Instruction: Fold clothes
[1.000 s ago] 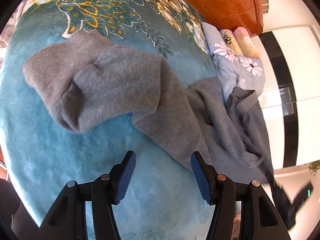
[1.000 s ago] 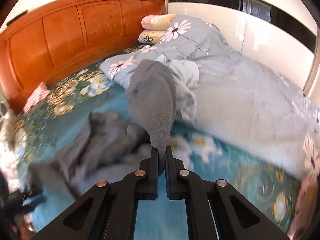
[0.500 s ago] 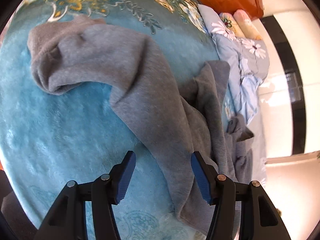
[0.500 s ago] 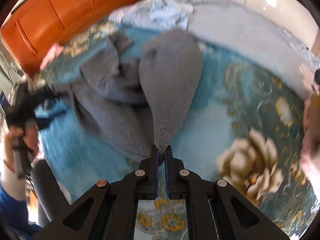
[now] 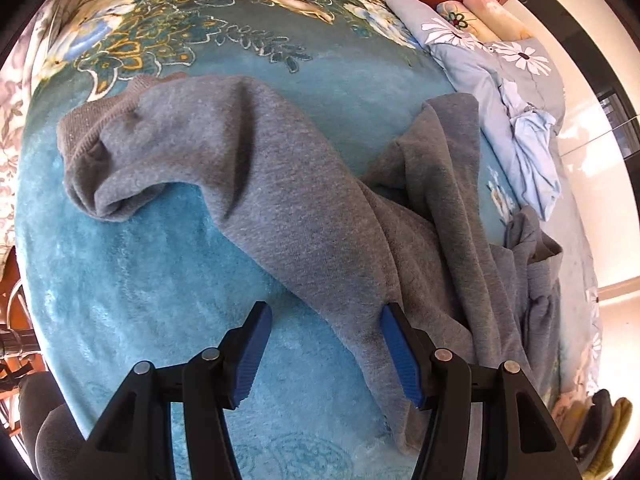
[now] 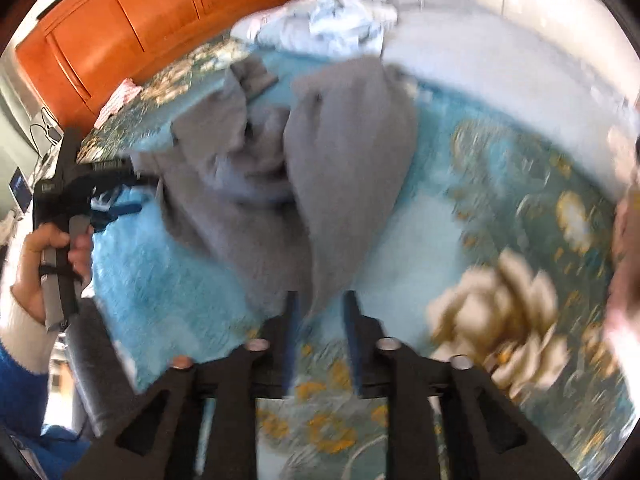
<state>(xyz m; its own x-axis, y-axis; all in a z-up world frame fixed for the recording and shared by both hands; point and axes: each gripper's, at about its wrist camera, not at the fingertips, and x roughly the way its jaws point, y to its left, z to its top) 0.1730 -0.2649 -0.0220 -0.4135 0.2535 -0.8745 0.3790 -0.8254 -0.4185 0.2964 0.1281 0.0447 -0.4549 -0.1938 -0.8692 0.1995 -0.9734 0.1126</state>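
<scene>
A grey sweatshirt [image 5: 304, 216] lies crumpled on the teal floral blanket [image 5: 132, 300], one sleeve with a ribbed cuff [image 5: 84, 136] stretched to the left. My left gripper [image 5: 326, 356] is open, low over the blanket, with the garment's lower edge between its blue pads. In the blurred right wrist view the same sweatshirt [image 6: 336, 168] lies ahead, its tip between the fingers of my right gripper [image 6: 318, 340], whose jaws stand apart. The left gripper also shows in the right wrist view [image 6: 80, 196], held by a hand.
An orange wooden headboard [image 6: 132, 28] stands at the back. A pale blue floral duvet [image 5: 516, 92] and pillows [image 5: 480, 4] lie bunched at the bed's far side. Folded clothes [image 5: 600, 436] sit at the lower right edge.
My right gripper has opened and let go of the sweatshirt's tip, which has dropped onto the blanket. My left gripper has shifted slightly and stays open over the garment's edge.
</scene>
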